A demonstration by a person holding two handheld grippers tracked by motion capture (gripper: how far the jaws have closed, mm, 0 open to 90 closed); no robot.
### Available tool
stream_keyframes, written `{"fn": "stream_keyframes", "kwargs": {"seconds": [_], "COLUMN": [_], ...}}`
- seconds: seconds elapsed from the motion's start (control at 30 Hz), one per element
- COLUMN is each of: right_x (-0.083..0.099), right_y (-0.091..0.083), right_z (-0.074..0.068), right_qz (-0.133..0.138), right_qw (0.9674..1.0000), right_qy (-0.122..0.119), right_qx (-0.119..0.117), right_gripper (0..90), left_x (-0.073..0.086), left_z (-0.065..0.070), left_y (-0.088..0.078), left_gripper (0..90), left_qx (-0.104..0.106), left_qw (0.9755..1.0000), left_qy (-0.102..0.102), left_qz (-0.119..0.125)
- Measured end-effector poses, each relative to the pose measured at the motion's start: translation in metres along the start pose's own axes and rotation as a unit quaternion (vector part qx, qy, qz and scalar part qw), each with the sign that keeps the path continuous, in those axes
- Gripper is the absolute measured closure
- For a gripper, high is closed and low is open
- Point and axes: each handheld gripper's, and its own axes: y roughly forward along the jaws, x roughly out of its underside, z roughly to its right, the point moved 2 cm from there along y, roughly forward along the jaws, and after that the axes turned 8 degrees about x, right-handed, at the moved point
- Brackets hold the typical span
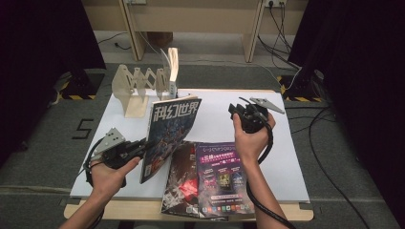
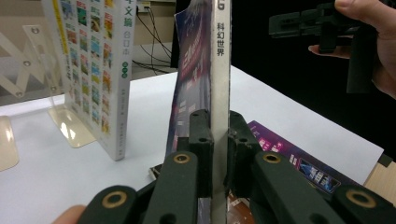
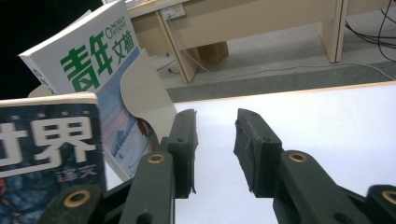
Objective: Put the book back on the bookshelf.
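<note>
White board covered the table, with a wooden folding rack at its far left. From the high view, the left gripper held a magazine upright beside two flat ones, while the right gripper hovered apart. In the left gripper view, the jaws were clamped on the magazine's spine, a shelved book standing near. In the right gripper view, the jaws stood parted with nothing between them. Shelving seemed under way; next, the magazine likely needed sliding in beside that book.
</note>
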Motion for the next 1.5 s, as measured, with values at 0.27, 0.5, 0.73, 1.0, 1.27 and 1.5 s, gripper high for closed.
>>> {"fn": "stream_keyframes", "kwargs": {"seconds": [0.27,0.5,0.73,1.0,1.27,1.5], "right_x": [0.003,0.006,0.008,0.01,0.011,0.015], "right_y": [0.002,0.004,0.005,0.005,0.005,0.006], "right_z": [0.001,0.003,0.005,0.008,0.013,0.015], "right_qz": [-0.003,-0.006,-0.008,-0.012,-0.013,-0.016], "right_qw": [1.0,1.0,0.9999,0.9999,0.9998,0.9997], "right_qy": [-0.002,0.002,-0.001,0.0,0.0,0.005], "right_qx": [0.003,0.004,0.007,0.012,0.017,0.02], "right_gripper": [68.4,68.3,68.3,68.4,68.5,68.5], "left_x": [0.002,0.004,0.006,0.009,0.009,0.009], "left_z": [-0.005,-0.009,-0.013,-0.019,-0.023,-0.027], "left_y": [-0.014,-0.025,-0.034,-0.045,-0.055,-0.062], "left_gripper": [82.9,82.9,82.9,82.9,82.9,82.9], "left_qx": [-0.009,-0.015,-0.023,-0.036,-0.047,-0.06], "left_qw": [0.9998,0.9997,0.9993,0.9985,0.9977,0.9967], "left_qy": [-0.006,-0.003,-0.007,-0.017,-0.026,-0.031], "left_qz": [0.015,0.02,0.028,0.038,0.042,0.044]}}
